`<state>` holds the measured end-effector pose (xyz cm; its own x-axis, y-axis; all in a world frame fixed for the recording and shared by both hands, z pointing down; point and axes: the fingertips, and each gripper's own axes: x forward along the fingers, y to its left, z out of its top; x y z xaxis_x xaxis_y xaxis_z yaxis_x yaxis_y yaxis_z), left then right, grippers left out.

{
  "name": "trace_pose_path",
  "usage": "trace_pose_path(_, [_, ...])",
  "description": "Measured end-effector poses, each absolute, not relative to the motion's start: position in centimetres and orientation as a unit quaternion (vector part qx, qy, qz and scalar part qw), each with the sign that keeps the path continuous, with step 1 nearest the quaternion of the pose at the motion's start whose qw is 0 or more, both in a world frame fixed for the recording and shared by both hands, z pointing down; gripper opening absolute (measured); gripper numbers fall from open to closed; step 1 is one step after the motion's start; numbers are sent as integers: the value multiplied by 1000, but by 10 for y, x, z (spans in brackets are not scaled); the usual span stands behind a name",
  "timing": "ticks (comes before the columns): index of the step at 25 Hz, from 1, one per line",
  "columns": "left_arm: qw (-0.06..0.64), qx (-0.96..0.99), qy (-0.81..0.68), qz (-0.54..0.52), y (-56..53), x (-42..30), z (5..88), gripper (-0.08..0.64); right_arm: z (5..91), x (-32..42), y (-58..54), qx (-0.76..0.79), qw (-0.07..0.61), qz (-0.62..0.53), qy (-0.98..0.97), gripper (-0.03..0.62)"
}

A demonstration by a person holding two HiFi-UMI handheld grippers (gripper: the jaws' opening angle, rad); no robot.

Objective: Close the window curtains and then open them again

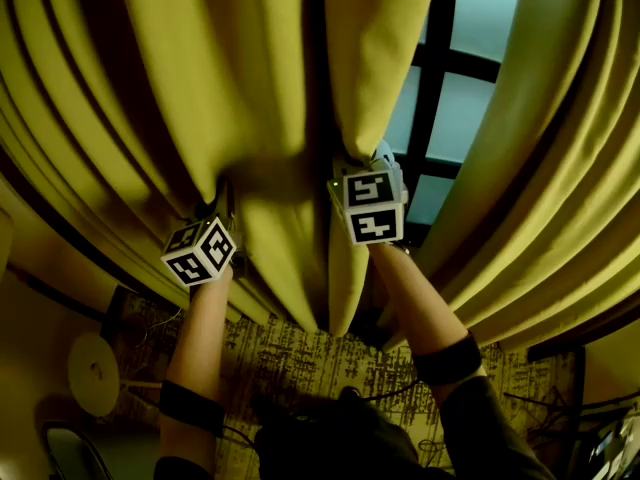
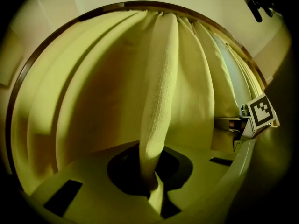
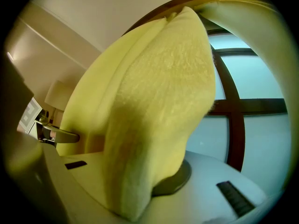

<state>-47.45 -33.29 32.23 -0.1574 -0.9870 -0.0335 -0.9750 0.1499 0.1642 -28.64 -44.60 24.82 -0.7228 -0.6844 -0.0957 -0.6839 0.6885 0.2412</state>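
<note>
We see a heavy yellow curtain (image 1: 270, 88) of coarse, nubbly cloth hanging in deep rounded pleats. Our left gripper (image 2: 154, 190) is pinched tight on one narrow, rope-like pleat (image 2: 159, 101). Our right gripper (image 3: 135, 204) is clamped on the thick, bulging edge fold (image 3: 159, 106). That fold is just beside the dark-framed window (image 1: 470, 98), whose pale frosted panes show in the gap before a second yellow curtain (image 1: 540, 168).

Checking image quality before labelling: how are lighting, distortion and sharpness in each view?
Head view: dim, yellow cast, curtain folds bowed by the wide lens, window brightest. Left gripper view: dark round vignette, fabric in the left claw fairly sharp. Right gripper view: fabric in the right claw close and soft, panes pale blue.
</note>
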Motion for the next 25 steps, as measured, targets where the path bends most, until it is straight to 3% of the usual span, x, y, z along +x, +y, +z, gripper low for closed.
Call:
trace_pose_path(16, [52,694,-709,-111,-304,-584,300,4,241,-436,-382,377,23,-151,-913,37])
trace_pose_path(25, [22,706,-697,-121,-294,-645,275,3,224,-507,-375,377,16,-163,-911,37])
